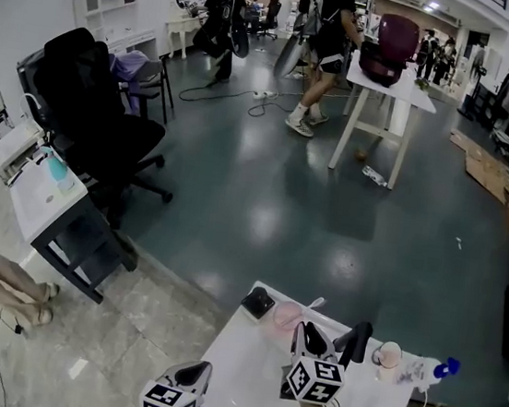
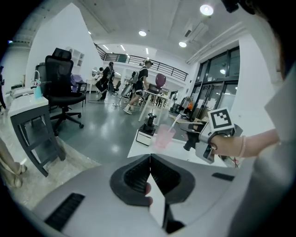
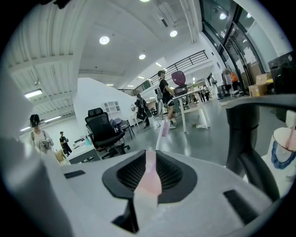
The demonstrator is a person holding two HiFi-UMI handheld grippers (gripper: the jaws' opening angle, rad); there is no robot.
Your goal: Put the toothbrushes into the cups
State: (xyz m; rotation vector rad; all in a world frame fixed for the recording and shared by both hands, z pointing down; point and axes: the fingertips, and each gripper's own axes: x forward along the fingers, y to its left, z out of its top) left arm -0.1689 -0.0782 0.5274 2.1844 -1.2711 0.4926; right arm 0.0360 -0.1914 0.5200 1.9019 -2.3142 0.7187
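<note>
Pinching the pink toothbrush (image 3: 159, 139) in your right gripper (image 3: 151, 153) beside the white cup (image 3: 282, 148), left gripper (image 2: 150, 156) pressed together empty, you were mid-carry, and next probably had to lower it upright into that cup.

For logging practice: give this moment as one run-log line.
left claw: shut, empty | right claw: shut on pink plastic toothbrush | task: toothbrush not yet placed

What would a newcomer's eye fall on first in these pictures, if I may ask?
The right gripper clamps a pink toothbrush, head up. On the white table stand a pink cup with a brush already inside and a white cup; the left gripper is shut, empty.
</note>
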